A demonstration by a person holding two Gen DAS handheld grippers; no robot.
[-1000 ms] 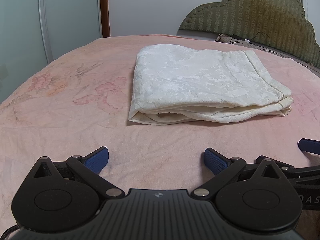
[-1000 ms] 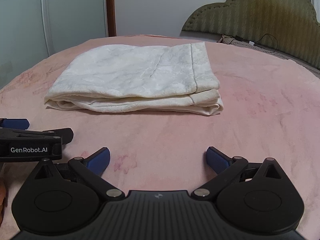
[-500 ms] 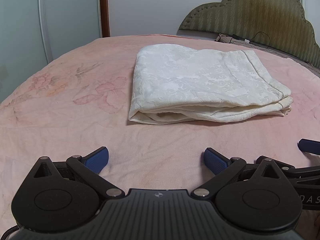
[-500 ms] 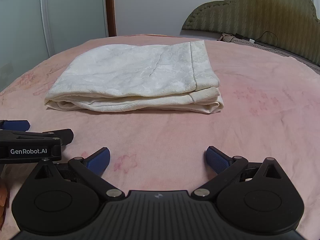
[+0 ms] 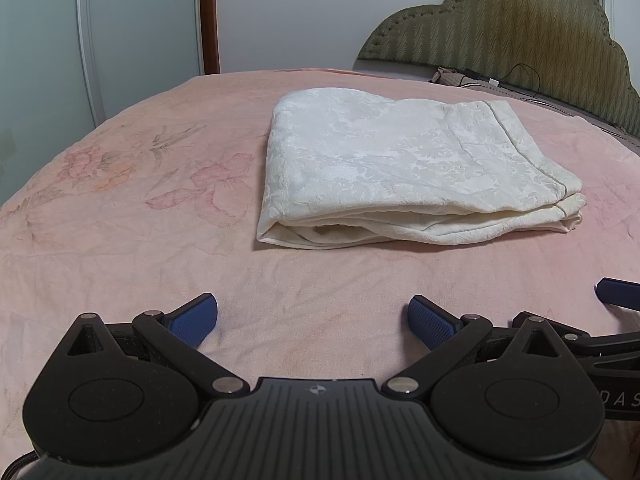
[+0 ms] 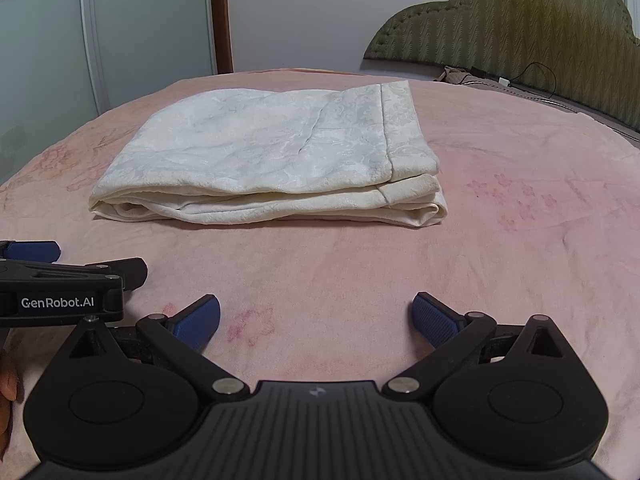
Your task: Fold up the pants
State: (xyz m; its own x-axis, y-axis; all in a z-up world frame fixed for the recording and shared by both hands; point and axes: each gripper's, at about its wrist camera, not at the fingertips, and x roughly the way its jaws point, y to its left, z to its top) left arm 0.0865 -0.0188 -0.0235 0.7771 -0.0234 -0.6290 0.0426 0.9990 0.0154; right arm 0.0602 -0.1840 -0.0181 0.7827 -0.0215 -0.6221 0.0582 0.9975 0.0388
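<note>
In your left wrist view, your left gripper (image 5: 313,320) is sitting spread wide and empty over bare pink bedspread (image 5: 120,240), well short of the folded white pants (image 5: 400,168); their near edge is showing stacked layers. Your right gripper (image 5: 618,292) is getting cut off at the frame's right edge.

In your right wrist view, your right gripper (image 6: 316,322) is also gaping wide, holding nothing. The pants (image 6: 272,152) are lying ahead-left, with open bedspread (image 6: 520,240) to the right. Only here is the hemmed end (image 6: 404,136) facing you clearly.

Bed (image 5: 120,248), covered in pink floral-printed blanket (image 6: 520,240); cream pants (image 5: 400,172), folded into a layered rectangle, laid flat at centre.
</note>
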